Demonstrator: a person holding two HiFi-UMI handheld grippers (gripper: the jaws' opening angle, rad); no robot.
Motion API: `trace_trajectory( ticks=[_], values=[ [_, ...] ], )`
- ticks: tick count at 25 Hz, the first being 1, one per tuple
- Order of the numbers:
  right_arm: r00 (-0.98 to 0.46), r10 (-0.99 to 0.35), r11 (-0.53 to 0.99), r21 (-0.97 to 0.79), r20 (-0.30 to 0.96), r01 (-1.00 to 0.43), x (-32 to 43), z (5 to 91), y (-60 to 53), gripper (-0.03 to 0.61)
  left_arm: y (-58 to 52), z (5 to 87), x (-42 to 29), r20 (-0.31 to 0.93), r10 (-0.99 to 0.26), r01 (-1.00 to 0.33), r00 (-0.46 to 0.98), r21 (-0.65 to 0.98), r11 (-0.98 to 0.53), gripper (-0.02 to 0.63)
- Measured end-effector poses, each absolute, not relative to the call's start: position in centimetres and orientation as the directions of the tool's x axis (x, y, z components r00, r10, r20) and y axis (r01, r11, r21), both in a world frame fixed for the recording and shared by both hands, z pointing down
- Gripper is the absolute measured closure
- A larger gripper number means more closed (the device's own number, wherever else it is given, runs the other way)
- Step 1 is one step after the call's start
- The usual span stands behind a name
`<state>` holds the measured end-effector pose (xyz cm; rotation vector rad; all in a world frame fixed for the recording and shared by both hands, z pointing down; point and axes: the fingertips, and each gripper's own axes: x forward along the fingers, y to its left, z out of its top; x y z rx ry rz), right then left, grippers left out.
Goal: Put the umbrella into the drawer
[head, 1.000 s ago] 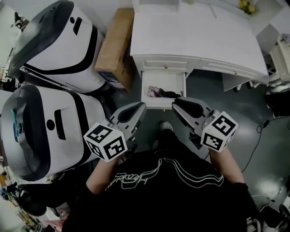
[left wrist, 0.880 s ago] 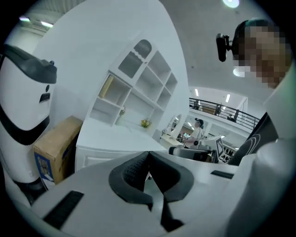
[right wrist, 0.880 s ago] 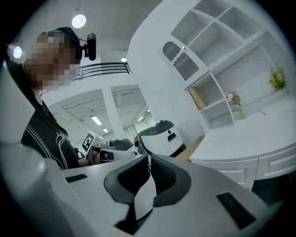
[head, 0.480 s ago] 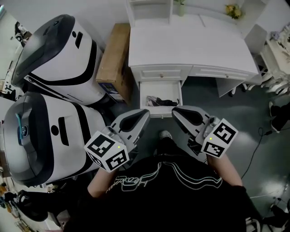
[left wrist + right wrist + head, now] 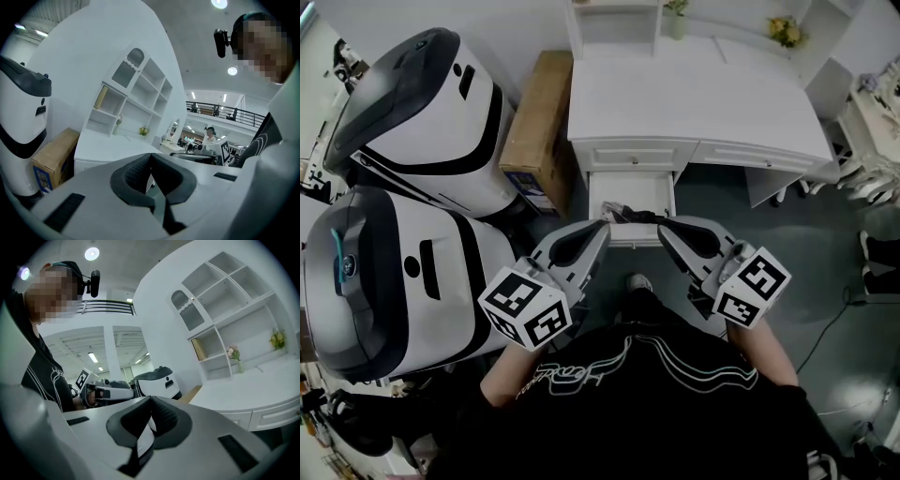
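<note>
The white desk (image 5: 694, 94) has its drawer (image 5: 607, 192) pulled out. In it lies the dark umbrella (image 5: 639, 216), partly hidden behind my gripper tips. My left gripper (image 5: 600, 226) and right gripper (image 5: 662, 226) hang side by side over the drawer's front edge, above the floor. In the left gripper view the left gripper (image 5: 151, 155) has its pads pressed together with nothing between them. The right gripper (image 5: 151, 400) in its own view is likewise shut and empty. Neither gripper touches the umbrella.
Two big white-and-black machines (image 5: 417, 108) (image 5: 389, 272) stand at the left. A cardboard box (image 5: 539, 112) leans between them and the desk. Shelves (image 5: 133, 93) and flowers (image 5: 786, 31) sit at the desk's back. White chairs (image 5: 862, 169) stand at the right.
Both grippers have come up towards the camera and now cover the drawer's front edge. The umbrella has stayed in the drawer.
</note>
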<state>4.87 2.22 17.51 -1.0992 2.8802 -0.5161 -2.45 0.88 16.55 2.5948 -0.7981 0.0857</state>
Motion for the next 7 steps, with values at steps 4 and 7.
trace_trajectory(
  ticks=[4,7],
  values=[
    [-0.75,-0.652,0.697,-0.305,0.108,-0.649,5.16,17.61,2.21,0.537,0.81,16.38,-2.21,0.167,-0.527,-0.547,0.834,0.38,-0.746,0.595],
    [-0.746,-0.657,0.69,-0.311,0.109,-0.653,5.61,17.78,2.14,0.537,0.81,16.46,-1.94,0.171,-0.526,-0.548,0.833,0.381,-0.745,0.595]
  ],
)
